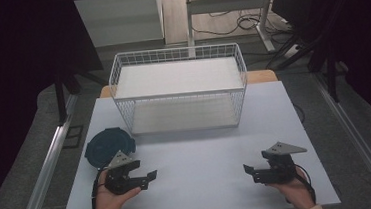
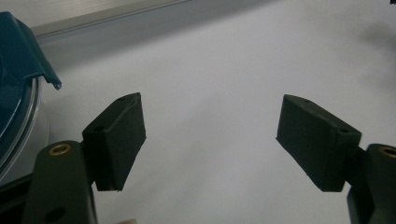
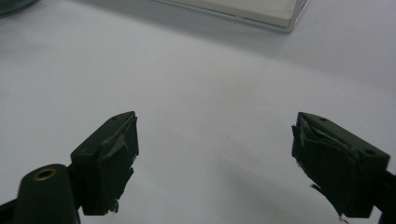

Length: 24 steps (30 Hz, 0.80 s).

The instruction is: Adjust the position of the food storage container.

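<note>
A round container with a dark blue lid (image 1: 108, 146) sits on the white table (image 1: 197, 153) at the left, and its lid edge (image 2: 23, 60) shows at the left of the left gripper view. Just in front of it a hand holds my left gripper (image 1: 148, 179), jaws pointing right, open with nothing between them (image 2: 210, 140). At the front right the other hand holds my right gripper (image 1: 250, 173), jaws pointing left toward the middle. It is open too, and only bare table lies between its pads (image 3: 215, 158).
A white wire two-tier basket rack (image 1: 180, 90) stands at the back middle of the table; its base corner (image 3: 280, 14) shows in the right gripper view. Dark curtains flank the table, and cables lie on the floor behind.
</note>
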Tool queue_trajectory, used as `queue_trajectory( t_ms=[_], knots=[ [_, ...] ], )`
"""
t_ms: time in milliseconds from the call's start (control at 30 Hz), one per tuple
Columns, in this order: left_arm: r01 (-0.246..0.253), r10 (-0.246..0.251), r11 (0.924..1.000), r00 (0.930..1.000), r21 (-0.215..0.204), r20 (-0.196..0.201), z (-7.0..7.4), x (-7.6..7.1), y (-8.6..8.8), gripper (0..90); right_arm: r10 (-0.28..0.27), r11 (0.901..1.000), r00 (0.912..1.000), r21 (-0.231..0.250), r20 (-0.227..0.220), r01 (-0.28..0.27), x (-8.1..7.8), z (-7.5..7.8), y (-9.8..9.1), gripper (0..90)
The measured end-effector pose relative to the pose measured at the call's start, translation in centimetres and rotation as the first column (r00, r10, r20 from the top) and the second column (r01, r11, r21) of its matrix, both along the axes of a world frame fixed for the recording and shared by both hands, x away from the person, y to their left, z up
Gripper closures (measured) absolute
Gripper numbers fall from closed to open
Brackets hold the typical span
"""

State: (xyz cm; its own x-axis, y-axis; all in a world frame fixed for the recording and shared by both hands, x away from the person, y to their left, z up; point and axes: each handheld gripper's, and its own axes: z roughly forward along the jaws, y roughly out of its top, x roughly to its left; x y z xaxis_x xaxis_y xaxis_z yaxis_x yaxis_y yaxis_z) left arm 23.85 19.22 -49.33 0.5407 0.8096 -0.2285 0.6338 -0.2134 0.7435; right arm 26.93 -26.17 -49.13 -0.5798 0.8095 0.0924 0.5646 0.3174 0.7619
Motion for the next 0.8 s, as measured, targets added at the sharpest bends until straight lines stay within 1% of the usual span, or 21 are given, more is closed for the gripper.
queue_trajectory(
  t_ms=[100, 200, 300, 367, 400, 433, 500, 567, 667, 700, 800],
  knots=[
    [0.006, -0.006, 1.0000, 1.0000, -0.001, 0.008, 0.1, -0.2, -0.1, 23.3, 0.005, 1.0000, 1.0000, 0.000, -0.006, -0.005, -0.1, 0.0, -0.1, 14.1],
    [0.002, -0.002, 1.0000, 1.0000, -0.009, 0.010, 0.2, -0.3, 0.0, 23.4, 0.005, 1.0000, 1.0000, 0.001, 0.001, -0.005, -0.3, 0.2, -0.4, 14.1],
    [0.008, -0.008, 0.9998, 0.9999, -0.018, 0.010, 0.2, -0.4, 0.1, 23.4, 0.000, 1.0000, 1.0000, -0.007, 0.006, 0.000, -0.3, 0.2, -0.4, 14.0],
    [0.007, -0.007, 0.9999, 0.9999, -0.013, 0.012, 0.2, -0.6, 0.2, 23.4, 0.008, 1.0000, 1.0000, 0.004, -0.004, -0.008, -0.3, 0.4, -0.4, 13.9],
    [0.008, -0.008, 0.9998, 0.9999, -0.017, 0.010, 0.2, -0.8, 0.4, 23.5, 0.016, 0.9998, 0.9998, 0.009, -0.007, -0.016, -0.3, 0.5, -0.4, 13.9],
    [0.009, -0.008, 0.9996, 0.9999, -0.028, 0.006, 0.2, -1.0, 0.6, 23.5, 0.021, 0.9997, 0.9998, 0.015, 0.002, -0.021, -0.3, 0.8, -0.4, 13.9],
    [0.004, -0.004, 0.9995, 0.9999, -0.032, 0.012, 0.4, -1.1, 0.7, 23.5, 0.016, 0.9993, 0.9999, 0.032, 0.005, -0.016, -0.2, 1.1, -0.4, 13.9],
    [0.002, -0.001, 0.9996, 0.9998, -0.027, 0.019, 0.5, -1.1, 0.7, 23.5, 0.010, 0.9987, 0.9999, 0.050, 0.006, -0.010, -0.2, 1.3, -0.6, 14.0],
    [-0.005, 0.005, 1.0000, 0.9996, -0.005, 0.029, 0.5, -1.0, 0.7, 23.6, -0.001, 0.9987, 1.0000, 0.052, 0.010, 0.001, -0.1, 1.2, -0.8, 14.6],
    [-0.007, 0.007, 1.0000, 0.9996, -0.007, 0.028, 0.5, -1.0, 0.7, 23.6, -0.009, 0.9985, 0.9999, 0.055, 0.011, 0.008, -0.1, 1.1, -1.0, 15.1],
    [-0.009, 0.010, 0.9999, 0.9994, -0.008, 0.032, 0.6, -1.0, 0.8, 23.7, -0.009, 0.9982, 0.9999, 0.060, 0.008, 0.009, -0.1, 1.2, -1.1, 15.7]
  ],
)
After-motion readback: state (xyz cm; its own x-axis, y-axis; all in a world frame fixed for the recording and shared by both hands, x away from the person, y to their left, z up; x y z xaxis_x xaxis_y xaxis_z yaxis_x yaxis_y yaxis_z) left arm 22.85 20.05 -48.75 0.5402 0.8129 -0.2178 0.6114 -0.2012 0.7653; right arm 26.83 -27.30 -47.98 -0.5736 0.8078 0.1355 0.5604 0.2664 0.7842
